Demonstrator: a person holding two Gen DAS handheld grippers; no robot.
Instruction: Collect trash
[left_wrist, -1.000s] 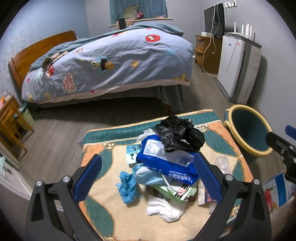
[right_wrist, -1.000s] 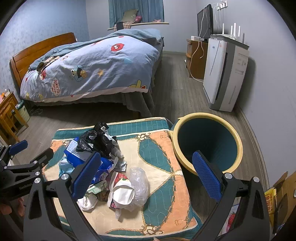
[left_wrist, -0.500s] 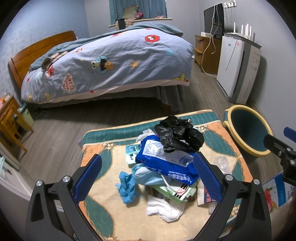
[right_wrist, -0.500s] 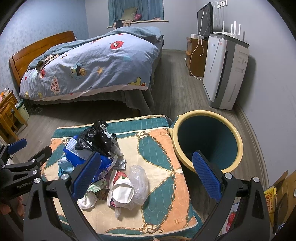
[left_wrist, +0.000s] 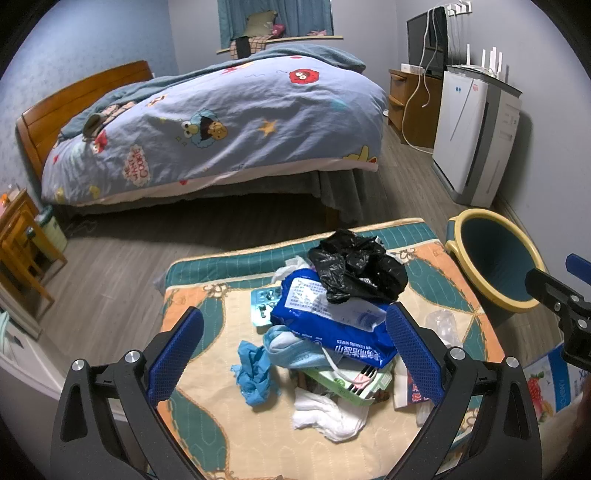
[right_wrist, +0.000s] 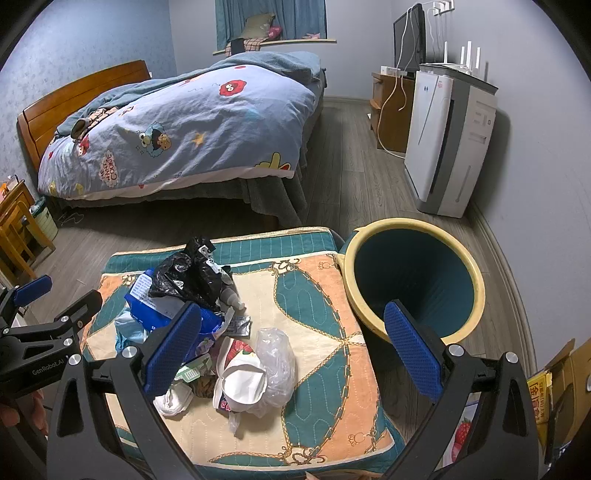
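A heap of trash lies on a patterned cushion (left_wrist: 207, 435): a black plastic bag (left_wrist: 356, 266), a blue wet-wipes pack (left_wrist: 332, 317), a blue crumpled glove (left_wrist: 255, 369), white tissue (left_wrist: 325, 410). In the right wrist view the black bag (right_wrist: 192, 273), a clear plastic bag (right_wrist: 275, 354) and a white cup lid (right_wrist: 243, 384) show. A teal bin with a yellow rim (right_wrist: 413, 277) stands right of the cushion; it also shows in the left wrist view (left_wrist: 495, 258). My left gripper (left_wrist: 295, 354) is open above the heap. My right gripper (right_wrist: 291, 350) is open above the cushion's right half.
A bed (left_wrist: 221, 125) with a cartoon duvet stands behind the cushion. A white air purifier (right_wrist: 447, 147) and a wooden cabinet (right_wrist: 391, 110) line the right wall. Wooden furniture (left_wrist: 18, 251) stands at the left. A cardboard box (right_wrist: 554, 391) sits at the lower right.
Both grippers have drifted slightly; the right wrist view has shifted a little toward the cushion. Both stay open and nothing in the heap has moved.
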